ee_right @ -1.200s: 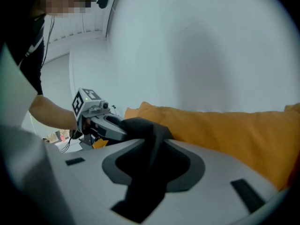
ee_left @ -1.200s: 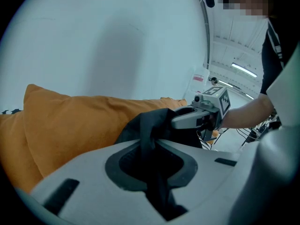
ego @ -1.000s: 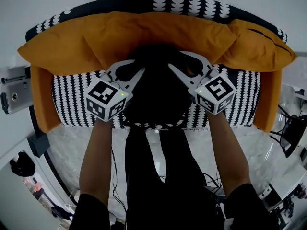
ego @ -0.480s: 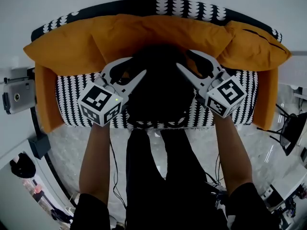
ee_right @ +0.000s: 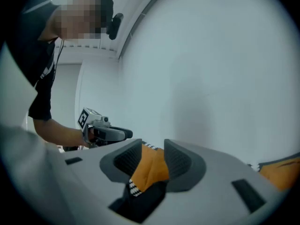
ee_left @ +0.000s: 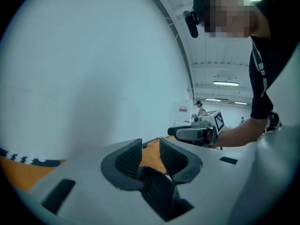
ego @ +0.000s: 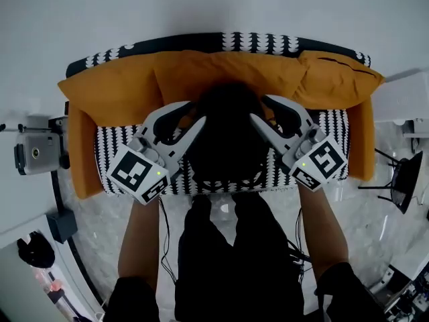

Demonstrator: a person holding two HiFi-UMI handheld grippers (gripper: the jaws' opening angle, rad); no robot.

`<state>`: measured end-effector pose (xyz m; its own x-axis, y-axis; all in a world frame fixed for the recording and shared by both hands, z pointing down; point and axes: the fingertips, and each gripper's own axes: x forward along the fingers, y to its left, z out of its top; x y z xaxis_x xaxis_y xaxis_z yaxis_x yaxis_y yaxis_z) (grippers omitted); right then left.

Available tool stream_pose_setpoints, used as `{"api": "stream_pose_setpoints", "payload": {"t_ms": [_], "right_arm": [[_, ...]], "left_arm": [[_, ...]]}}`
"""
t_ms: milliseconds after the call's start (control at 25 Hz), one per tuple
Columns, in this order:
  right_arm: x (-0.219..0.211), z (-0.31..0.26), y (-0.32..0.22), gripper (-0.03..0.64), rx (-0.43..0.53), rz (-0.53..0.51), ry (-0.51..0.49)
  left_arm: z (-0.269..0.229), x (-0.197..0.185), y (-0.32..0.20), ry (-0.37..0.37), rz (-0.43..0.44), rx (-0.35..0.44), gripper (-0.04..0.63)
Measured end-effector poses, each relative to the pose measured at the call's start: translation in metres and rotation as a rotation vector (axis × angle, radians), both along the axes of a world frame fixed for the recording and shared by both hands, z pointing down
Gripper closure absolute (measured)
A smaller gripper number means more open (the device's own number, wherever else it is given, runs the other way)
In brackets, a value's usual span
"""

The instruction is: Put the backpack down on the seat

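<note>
Fingers of the left gripper [ego: 197, 111] and right gripper [ego: 259, 108], spread and empty (they have just narrowed slightly), flank the black backpack [ego: 228, 136] lying mid-seat on the patterned sofa [ego: 110, 156], between its front edge and orange cushions [ego: 221, 69].

No word, number or brand can be read anywhere. The marker cube [ego: 137, 174] of the left gripper [ego: 196, 111] and the marker cube [ego: 320, 164] of the right gripper [ego: 259, 108] bear only black-and-white square patterns, no letters or digits. The left gripper view shows a small red-and-white sign [ee_left: 183, 109] far behind, its print too small to read.
</note>
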<state>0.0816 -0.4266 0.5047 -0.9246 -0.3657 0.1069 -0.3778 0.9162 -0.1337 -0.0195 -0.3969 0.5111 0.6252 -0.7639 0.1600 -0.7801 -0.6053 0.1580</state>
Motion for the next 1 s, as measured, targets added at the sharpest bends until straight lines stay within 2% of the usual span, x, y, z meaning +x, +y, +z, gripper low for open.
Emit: {"api": "stream_pose_setpoints", "payload": {"t_ms": [320,440,560,800,1000], "right_arm": [[-0.012,-0.097,0.084,0.546,0.137,0.03,-0.064],[-0.013,-0.129,0.116,0.561,0.179,0.032,-0.074],[-0.005,-0.158,0.151,0.569,0.204,0.041,-0.079],[0.016,-0.196,0.216,0.577,0.253,0.076,-0.099],[0.019,-0.2,0.259,0.581,0.227,0.096,-0.153]], "left_arm": [[-0.115,-0.021,0.067,0.049,0.009,0.185,0.525],[-0.145,-0.027,0.094,0.064,0.013,0.234,0.542],[-0.169,-0.029,0.127,0.093,0.028,0.266,0.561],[-0.184,-0.014,0.182,0.097,0.146,0.291,0.572],[-0.192,0.0,0.215,0.165,0.228,0.283,0.574]]}}
